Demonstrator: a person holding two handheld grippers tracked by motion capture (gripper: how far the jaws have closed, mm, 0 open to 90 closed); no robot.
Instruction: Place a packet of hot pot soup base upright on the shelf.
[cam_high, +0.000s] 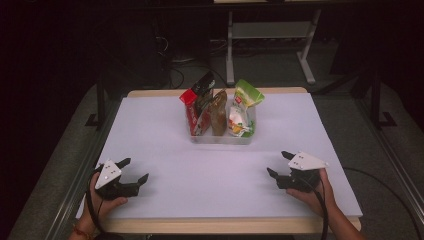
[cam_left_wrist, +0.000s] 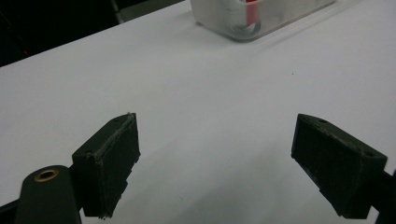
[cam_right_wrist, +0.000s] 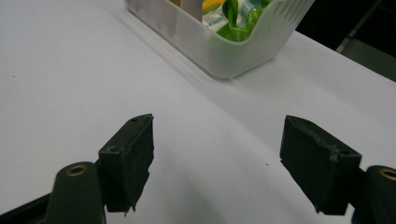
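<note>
Likely light, crinkly and slippery, the snack bags (cam_high: 218, 107) stand upright in the clear tub (cam_high: 220, 138) at twelve o'clock on the table (cam_high: 165, 150), best pinched by their top seams, while the left gripper (cam_high: 135, 170) and the right gripper (cam_high: 280, 163) rest wide apart, holding nothing

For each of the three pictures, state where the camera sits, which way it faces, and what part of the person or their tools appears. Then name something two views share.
High view: above the person's side, looking forward and down on the white table; both hands, left claw and right claw show.
Left gripper view: on the left claw, facing across the table toward the clear bin; its open jaws show.
Right gripper view: on the right claw, facing the bin's corner with the green packet; its open jaws show.
Shared: the bin appears in all three.
</note>
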